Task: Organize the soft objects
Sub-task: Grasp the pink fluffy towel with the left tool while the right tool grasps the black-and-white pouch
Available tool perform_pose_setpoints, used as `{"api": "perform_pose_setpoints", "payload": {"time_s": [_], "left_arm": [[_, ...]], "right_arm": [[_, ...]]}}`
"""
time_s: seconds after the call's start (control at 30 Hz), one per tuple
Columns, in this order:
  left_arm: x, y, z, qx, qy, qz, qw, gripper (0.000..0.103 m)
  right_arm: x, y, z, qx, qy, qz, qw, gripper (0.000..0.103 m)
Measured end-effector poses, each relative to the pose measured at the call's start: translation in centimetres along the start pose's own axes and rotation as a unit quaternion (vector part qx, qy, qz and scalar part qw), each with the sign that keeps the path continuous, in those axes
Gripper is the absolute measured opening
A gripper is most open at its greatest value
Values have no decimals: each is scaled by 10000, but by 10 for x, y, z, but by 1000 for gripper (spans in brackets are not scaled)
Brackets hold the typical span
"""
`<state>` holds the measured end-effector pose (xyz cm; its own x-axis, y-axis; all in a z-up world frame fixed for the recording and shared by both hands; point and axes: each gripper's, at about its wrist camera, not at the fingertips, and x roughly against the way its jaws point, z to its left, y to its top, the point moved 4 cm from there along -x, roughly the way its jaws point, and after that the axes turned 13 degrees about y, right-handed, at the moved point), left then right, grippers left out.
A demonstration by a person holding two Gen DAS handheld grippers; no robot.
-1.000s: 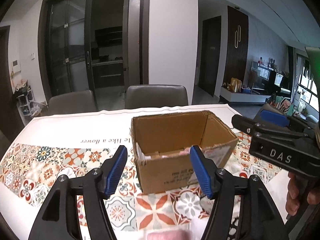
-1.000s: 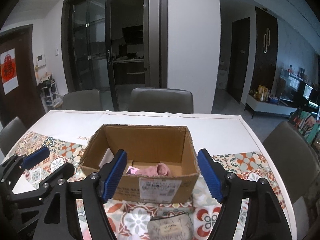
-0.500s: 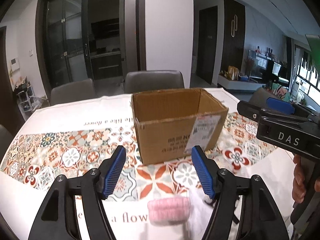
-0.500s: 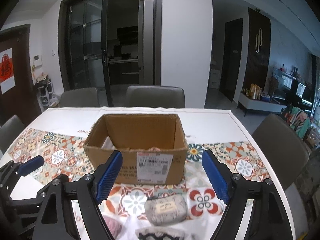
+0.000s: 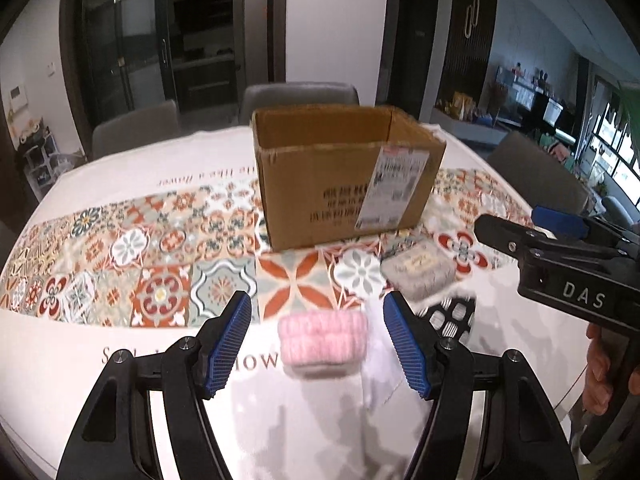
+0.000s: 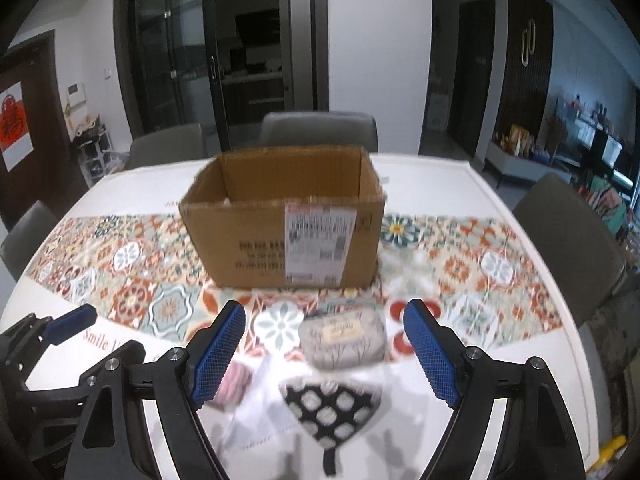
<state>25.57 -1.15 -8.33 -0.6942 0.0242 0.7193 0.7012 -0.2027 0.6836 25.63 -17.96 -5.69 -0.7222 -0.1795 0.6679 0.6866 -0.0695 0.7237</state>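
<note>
An open cardboard box (image 5: 344,184) (image 6: 288,224) stands mid-table. A pink fuzzy roll (image 5: 323,338) lies on the cloth between the fingers of my open, empty left gripper (image 5: 318,344); it shows partly behind a finger in the right wrist view (image 6: 234,384). A grey printed pouch (image 6: 343,338) (image 5: 418,274) lies in front of the box, between the fingers of my open, empty right gripper (image 6: 324,354). A black-and-white dotted cloth (image 6: 330,408) (image 5: 450,318) and a thin white cloth (image 5: 380,364) lie near the front.
The table (image 5: 100,368) carries a white cloth with a patterned tile band (image 6: 120,276). Grey chairs (image 6: 320,130) stand along the far side and one stands at the right (image 6: 568,240). The right gripper's body (image 5: 568,264) shows at the right of the left wrist view.
Both grippers have pulled back from the box toward the table's front and stayed open. The box's inside has gone out of sight and the soft items have come into view.
</note>
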Motion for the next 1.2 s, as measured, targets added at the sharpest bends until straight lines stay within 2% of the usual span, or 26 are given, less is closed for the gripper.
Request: {"api": "perform_pose_setpoints", "payload": {"time_s": [0.37,0.5,0.73,1.2], "left_arm": [[-31,-28,-1,-69,-110,723,9973,68],[-44,-35,-1,-71,-123,954,9953,68],[-64,-39,-4,-111,-220,1187,9926,68],[-109,-42,-18,-312,-282,1633,9857,68]], "right_arm": [[-31,-45,-8,-504,61,1025,9934,83],[-49,-64,-16,-808,67,1475,9857,83],[-73,-87,-21,-994,122,2071,9732,83],[-108,-109,-40,-1379,44,2603,9556,83]]}}
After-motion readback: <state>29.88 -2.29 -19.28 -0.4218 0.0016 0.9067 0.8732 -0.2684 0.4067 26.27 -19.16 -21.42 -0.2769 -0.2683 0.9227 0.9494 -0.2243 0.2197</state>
